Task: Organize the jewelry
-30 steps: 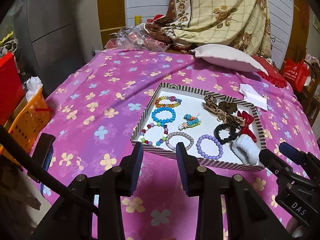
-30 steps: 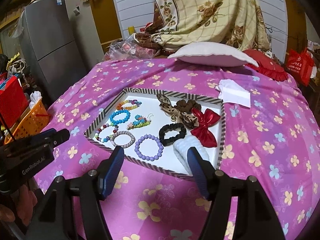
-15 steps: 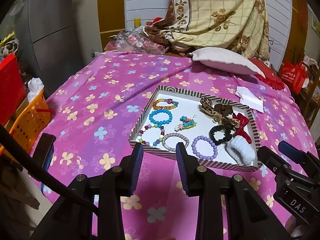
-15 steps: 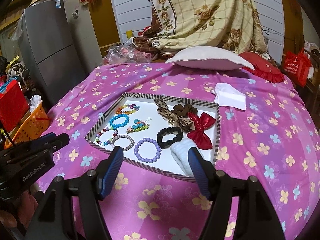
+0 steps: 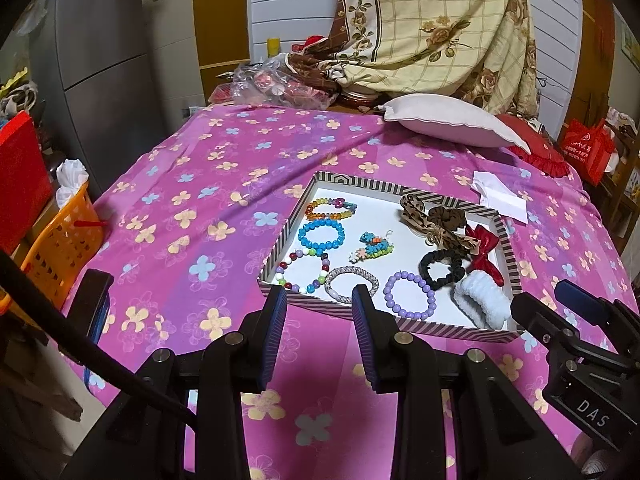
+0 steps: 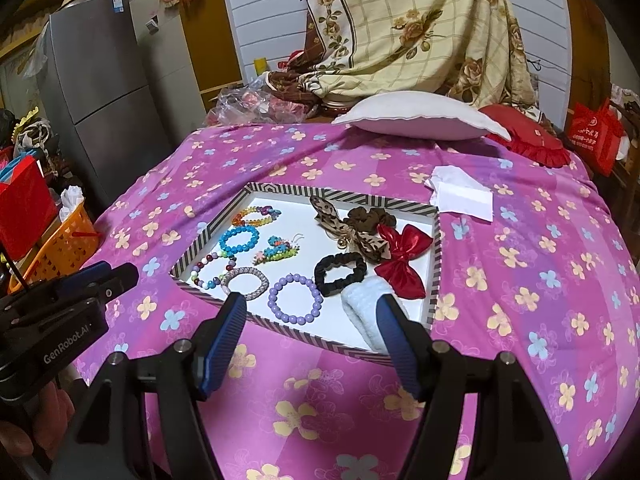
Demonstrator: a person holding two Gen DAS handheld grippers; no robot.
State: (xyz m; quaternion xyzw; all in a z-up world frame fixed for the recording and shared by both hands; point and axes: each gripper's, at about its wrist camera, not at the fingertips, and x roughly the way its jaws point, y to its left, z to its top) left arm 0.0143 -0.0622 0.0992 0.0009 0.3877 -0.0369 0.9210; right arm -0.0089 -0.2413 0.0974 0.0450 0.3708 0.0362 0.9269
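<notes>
- Left gripper [image 5: 318, 312]: I hold it over the near edge of the bed, short of the tray's near left corner; jaws parted, nothing between them.
- Striped tray [image 6: 340, 196]: sits mid-bed on the pink flowered cover [image 6: 520, 264], white floor, all the jewelry inside.
- Tray, left side, far to near: rainbow bead bracelet [image 6: 256, 216], blue bead bracelet [image 6: 239, 239], mixed bead bracelet [image 6: 210, 270] at the near left corner.
- Tray, middle: small beaded charms [image 6: 276, 250]; nearer, a silver mesh bracelet [image 6: 245, 283] and a purple bead bracelet [image 6: 295, 298] by the near wall.
- Tray, right side: leopard-print bow [image 6: 348, 232] and brown scrunchie [image 6: 370, 218] at the far edge, red bow [image 6: 402, 260] against the right wall, black scrunchie [image 6: 340, 273] beside it, white fluffy band [image 6: 368, 304] at the near right corner.
- Right gripper [image 6: 310, 334]: I hold it over the tray's near wall; jaws wide apart, gripping nothing.
- Folded white tissue [image 6: 460, 196]: on the cover just past the tray's far right corner.
</notes>
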